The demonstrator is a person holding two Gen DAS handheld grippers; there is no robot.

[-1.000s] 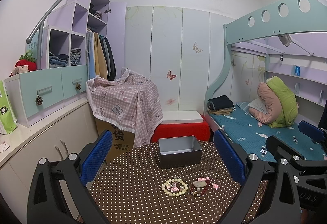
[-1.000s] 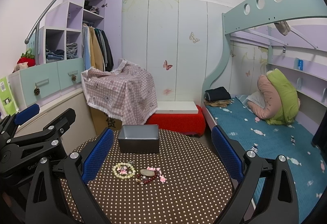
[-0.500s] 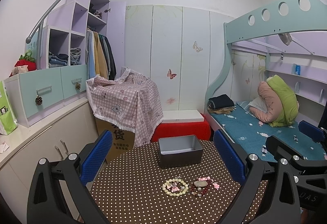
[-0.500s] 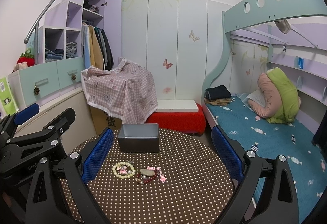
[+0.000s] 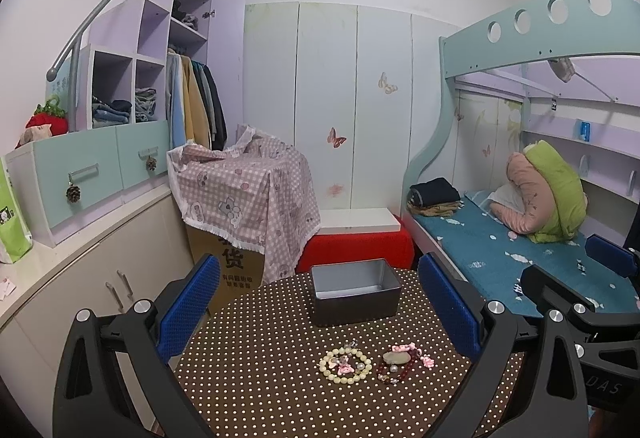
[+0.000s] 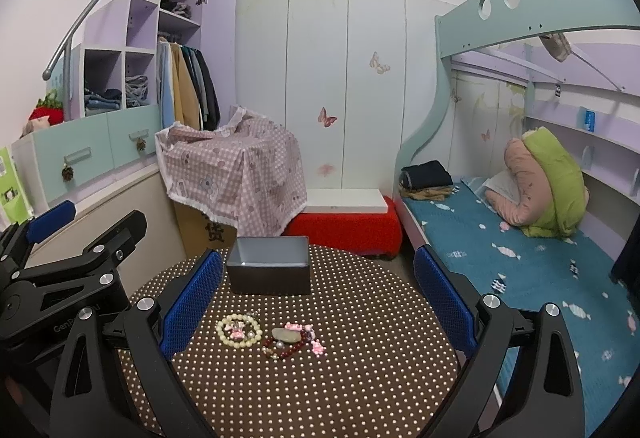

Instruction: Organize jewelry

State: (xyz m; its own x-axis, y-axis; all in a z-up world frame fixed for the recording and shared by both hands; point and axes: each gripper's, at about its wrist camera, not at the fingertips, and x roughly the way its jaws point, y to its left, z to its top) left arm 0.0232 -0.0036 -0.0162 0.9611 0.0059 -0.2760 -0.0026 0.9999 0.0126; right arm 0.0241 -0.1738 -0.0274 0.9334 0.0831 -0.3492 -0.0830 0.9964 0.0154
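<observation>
A cream bead bracelet (image 5: 346, 365) (image 6: 239, 330) lies on the brown dotted round table (image 5: 260, 390) (image 6: 360, 366), with small pink charms inside its ring. Just right of it sits a dark red bead bracelet (image 5: 394, 365) (image 6: 289, 348) with a grey stone and pink charms. Behind them stands an empty grey metal box (image 5: 354, 290) (image 6: 269, 270). My left gripper (image 5: 320, 306) is open, held above the table short of the jewelry. My right gripper (image 6: 316, 298) is open too, nothing between its blue pads (image 6: 191, 304). Each gripper shows at the edge of the other's view.
Behind the table are a cardboard box under a pink checked cloth (image 5: 244, 190), a red stool with a white top (image 5: 356, 238), and white wardrobe doors. A bunk bed (image 5: 520, 246) runs along the right; cabinets and a counter (image 5: 80, 250) run along the left.
Both views have shifted very slightly; the grippers stay open and the jewelry and box have not moved.
</observation>
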